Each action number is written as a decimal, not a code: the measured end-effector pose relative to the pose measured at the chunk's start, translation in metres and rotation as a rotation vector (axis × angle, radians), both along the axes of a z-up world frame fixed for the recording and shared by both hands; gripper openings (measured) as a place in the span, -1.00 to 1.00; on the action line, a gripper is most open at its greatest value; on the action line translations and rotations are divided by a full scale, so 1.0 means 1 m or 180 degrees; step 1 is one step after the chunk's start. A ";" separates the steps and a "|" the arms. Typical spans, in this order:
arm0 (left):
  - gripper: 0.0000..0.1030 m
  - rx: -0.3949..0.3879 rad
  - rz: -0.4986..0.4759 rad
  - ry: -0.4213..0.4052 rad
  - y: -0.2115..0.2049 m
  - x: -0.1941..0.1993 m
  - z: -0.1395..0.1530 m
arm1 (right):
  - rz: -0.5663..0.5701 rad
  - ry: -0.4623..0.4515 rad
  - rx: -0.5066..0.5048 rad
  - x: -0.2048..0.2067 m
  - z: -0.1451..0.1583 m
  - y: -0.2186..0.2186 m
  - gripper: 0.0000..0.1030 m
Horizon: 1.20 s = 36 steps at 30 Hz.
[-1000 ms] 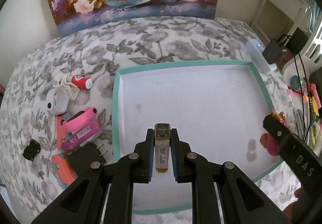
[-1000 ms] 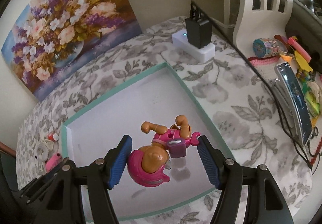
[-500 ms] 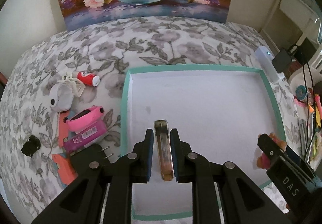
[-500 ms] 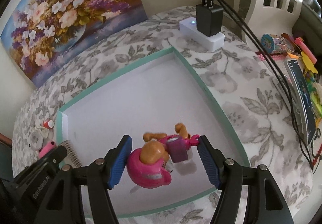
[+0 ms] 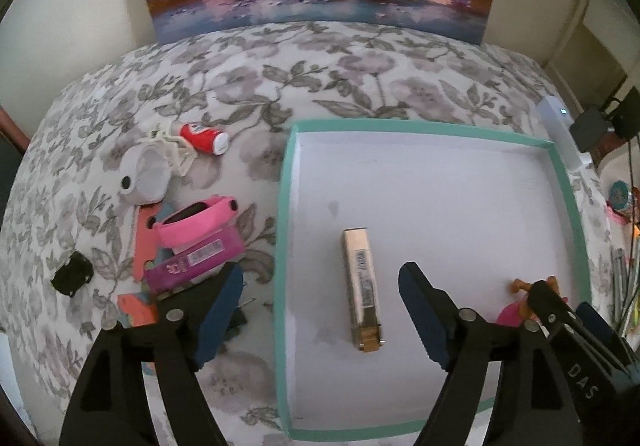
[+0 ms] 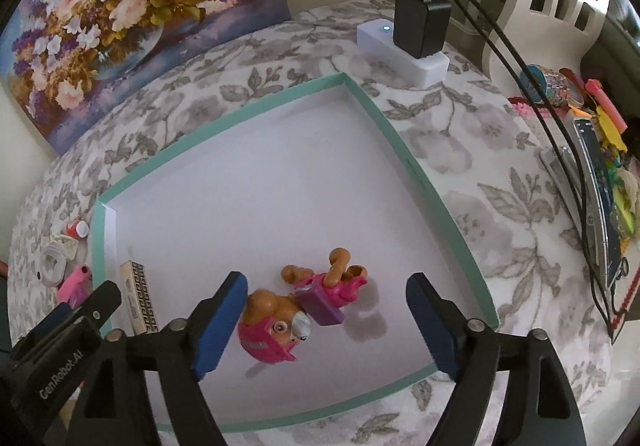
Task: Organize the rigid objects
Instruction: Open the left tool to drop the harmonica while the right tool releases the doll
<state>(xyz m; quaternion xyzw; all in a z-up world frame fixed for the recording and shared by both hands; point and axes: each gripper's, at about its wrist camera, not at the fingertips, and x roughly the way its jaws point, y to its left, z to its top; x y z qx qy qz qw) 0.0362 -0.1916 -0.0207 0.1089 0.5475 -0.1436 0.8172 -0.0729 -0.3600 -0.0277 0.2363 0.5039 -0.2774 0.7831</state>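
Note:
A white tray with a teal rim (image 5: 285,205) (image 6: 420,169) lies on the floral cloth. A gold rectangular case (image 5: 361,288) lies flat inside it, between my open left gripper's (image 5: 320,310) fingers and untouched; its patterned side shows in the right wrist view (image 6: 140,296). A pink and brown toy dog (image 6: 296,312) lies on the tray floor between the fingers of my open right gripper (image 6: 326,322), apart from the pads. Part of the toy (image 5: 516,306) and the right gripper show at the right of the left wrist view.
Left of the tray lie a red cap (image 5: 204,137), a white round device (image 5: 146,175), a pink band (image 5: 196,219), a purple box (image 5: 194,260), orange pieces and a small black part (image 5: 72,273). A white power strip with black charger (image 6: 404,45) and clutter sit at right.
My left gripper opened and let go of the gold case, which now lies flat in the tray. My right gripper stayed open, and the toy dog now rests on the tray floor.

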 end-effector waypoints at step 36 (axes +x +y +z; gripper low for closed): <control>0.88 0.0095 0.0857 -0.0434 0.177 0.033 0.076 | 0.0575 -0.0652 -0.0240 0.025 0.068 0.101 1.00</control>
